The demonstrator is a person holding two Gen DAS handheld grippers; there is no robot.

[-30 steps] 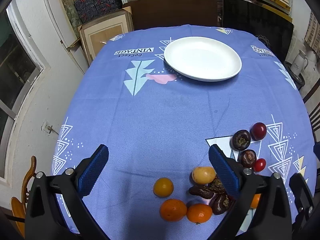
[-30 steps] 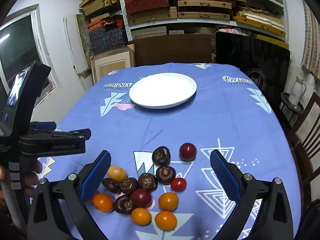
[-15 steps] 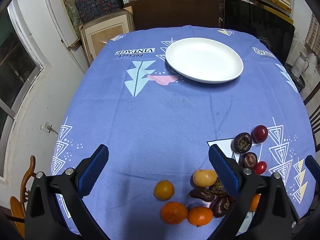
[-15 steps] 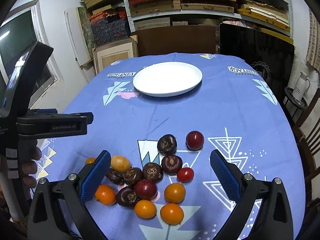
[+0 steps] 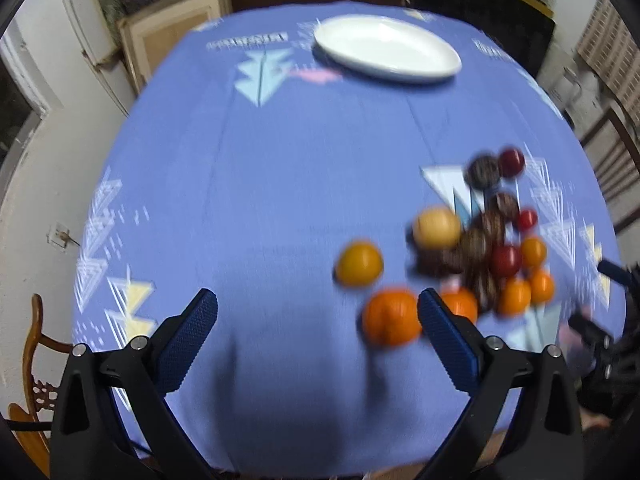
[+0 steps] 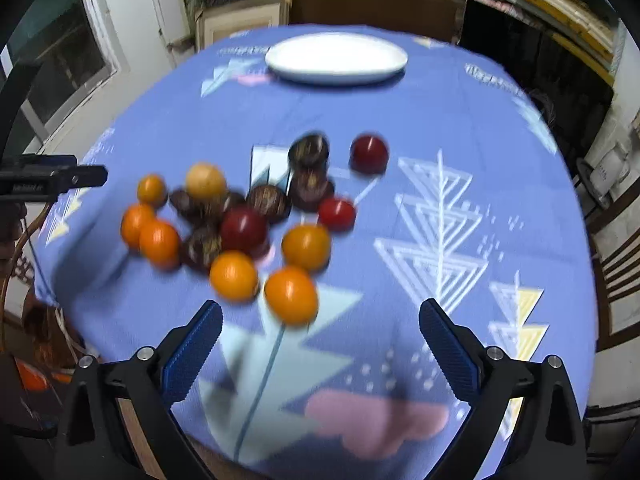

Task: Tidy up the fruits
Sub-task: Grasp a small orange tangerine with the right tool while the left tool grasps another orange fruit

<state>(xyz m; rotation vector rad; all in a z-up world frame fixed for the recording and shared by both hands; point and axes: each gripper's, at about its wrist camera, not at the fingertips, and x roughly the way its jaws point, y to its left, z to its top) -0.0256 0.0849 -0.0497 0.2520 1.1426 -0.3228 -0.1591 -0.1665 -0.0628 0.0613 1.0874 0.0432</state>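
Both our tongs hang spread and empty: the right tongs (image 6: 320, 338) sit just short of the nearest orange fruit (image 6: 291, 294), slightly left of centre. The left tongs (image 5: 318, 330) have the fruit pile (image 5: 476, 248) off to their right, so we judge the right hand nearer, with the white plate (image 6: 336, 58) lying far across the table (image 6: 460, 128).

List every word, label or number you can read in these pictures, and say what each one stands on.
None can be read for certain.
White lettering on the blue tablecloth left of the white plate: blurred by motion.
A second white print on the cloth right of the plate: blurred.
Pale lettering on the side of the left gripper's black body, seen from the right wrist: too smeared to read.
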